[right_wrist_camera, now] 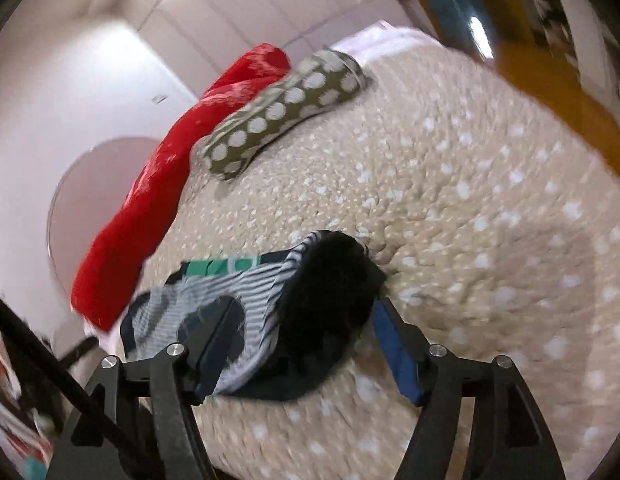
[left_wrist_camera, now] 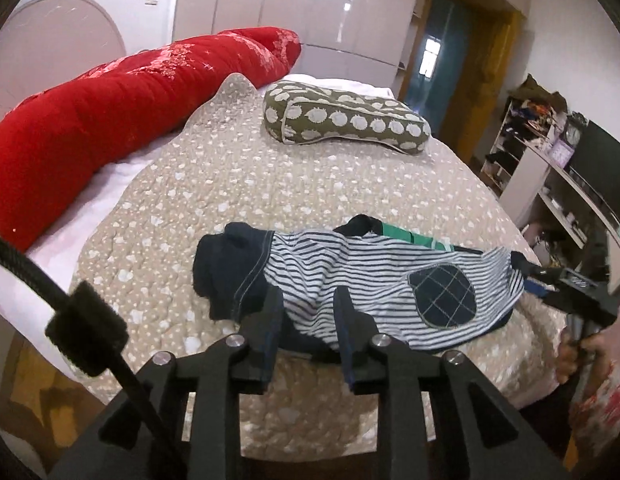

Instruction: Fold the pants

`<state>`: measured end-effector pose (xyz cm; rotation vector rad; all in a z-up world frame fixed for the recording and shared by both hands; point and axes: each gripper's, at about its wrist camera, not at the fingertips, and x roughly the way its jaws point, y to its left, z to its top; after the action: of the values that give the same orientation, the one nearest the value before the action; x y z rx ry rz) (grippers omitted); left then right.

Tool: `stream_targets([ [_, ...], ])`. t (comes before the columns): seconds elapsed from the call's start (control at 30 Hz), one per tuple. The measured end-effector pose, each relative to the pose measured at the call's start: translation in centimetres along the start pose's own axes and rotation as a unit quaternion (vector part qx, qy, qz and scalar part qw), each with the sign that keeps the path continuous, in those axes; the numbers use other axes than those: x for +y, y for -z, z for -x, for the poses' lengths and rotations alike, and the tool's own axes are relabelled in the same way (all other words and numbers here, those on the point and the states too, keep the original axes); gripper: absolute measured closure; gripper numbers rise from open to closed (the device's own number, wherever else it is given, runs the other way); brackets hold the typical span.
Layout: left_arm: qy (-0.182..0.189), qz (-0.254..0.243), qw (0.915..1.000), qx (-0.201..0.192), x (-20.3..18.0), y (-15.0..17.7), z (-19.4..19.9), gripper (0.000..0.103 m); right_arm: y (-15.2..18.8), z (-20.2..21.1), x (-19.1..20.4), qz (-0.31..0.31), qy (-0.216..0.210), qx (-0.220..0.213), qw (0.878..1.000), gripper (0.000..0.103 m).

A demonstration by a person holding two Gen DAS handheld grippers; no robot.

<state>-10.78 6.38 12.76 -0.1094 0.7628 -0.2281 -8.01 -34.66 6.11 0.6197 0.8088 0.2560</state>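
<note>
Two open grippers, left gripper (left_wrist_camera: 308, 304) and right gripper (right_wrist_camera: 306, 320), straddled striped pants (left_wrist_camera: 350, 276) on the bed (left_wrist_camera: 270, 176); blur hid any contact.

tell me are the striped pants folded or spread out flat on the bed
Folded at least partly: the striped pants lie bunched in layers on the quilt, dark cuff doubled over at one end. How many folds cannot be told.

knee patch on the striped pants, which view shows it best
The left wrist view: the dark checked knee patch lies sharp and whole on the striped pants. The right wrist view is motion-blurred and shows only dark blobs on the crumpled fabric.
</note>
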Motion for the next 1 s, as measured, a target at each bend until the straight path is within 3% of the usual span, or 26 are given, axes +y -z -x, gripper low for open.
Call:
stream_targets([
  [0.1,-0.008,0.000,0.9999,0.007,-0.4,-0.1,-0.7,0.078,-0.1,-2.6,-0.2,-0.037,-0.019,0.020,0.999,0.031],
  [0.13,-0.013,-0.001,0.9999,0.007,-0.4,-0.1,-0.9,0.078,0.0,-3.6,-0.1,-0.045,-0.032,0.035,0.998,0.038],
  [0.17,-0.021,-0.002,0.9997,0.006,-0.5,-0.2,-1.1,0.078,0.1,-4.0,-0.1,-0.046,-0.033,0.043,0.997,0.072],
  [0.2,-0.028,-0.003,0.9996,0.006,-0.5,-0.3,-1.3,0.078,0.0,-4.2,-0.2,-0.045,-0.035,0.048,0.997,0.087],
  [0.33,-0.045,0.005,0.9989,0.011,-0.6,-1.0,-2.6,0.078,-0.9,-1.7,0.0,-0.019,-0.013,0.004,1.000,0.088],
  [0.5,-0.047,-0.008,0.9987,0.018,-2.5,-1.4,-5.3,0.078,-2.0,-0.2,-1.2,-0.014,0.028,-0.016,0.999,0.088],
  [0.63,-0.103,-0.035,0.9930,0.047,-3.8,0.0,-8.7,0.078,-1.8,0.0,-3.7,-0.037,0.067,-0.021,0.997,0.075],
  [0.67,-0.112,-0.035,0.9910,0.063,-3.6,0.6,-9.6,0.078,-1.7,0.3,-4.2,-0.044,0.070,-0.027,0.996,0.061],
  [0.7,-0.117,-0.032,0.9898,0.075,-3.3,1.0,-10.3,0.078,-1.5,0.9,-4.7,-0.053,0.064,-0.036,0.996,0.056],
  [0.77,-0.116,-0.031,0.9895,0.081,-2.8,1.5,-10.9,0.078,-1.3,1.9,-5.0,-0.056,0.071,-0.047,0.995,0.056],
  [0.9,-0.126,-0.043,0.9884,0.073,-3.3,1.7,-10.6,0.078,-1.4,4.9,-2.1,0.004,0.114,-0.099,0.989,0.056],
  [1.0,-0.131,-0.044,0.9881,0.068,-3.9,1.7,-9.9,0.078,-1.3,5.7,1.8,0.066,0.107,-0.119,0.985,0.056],
])
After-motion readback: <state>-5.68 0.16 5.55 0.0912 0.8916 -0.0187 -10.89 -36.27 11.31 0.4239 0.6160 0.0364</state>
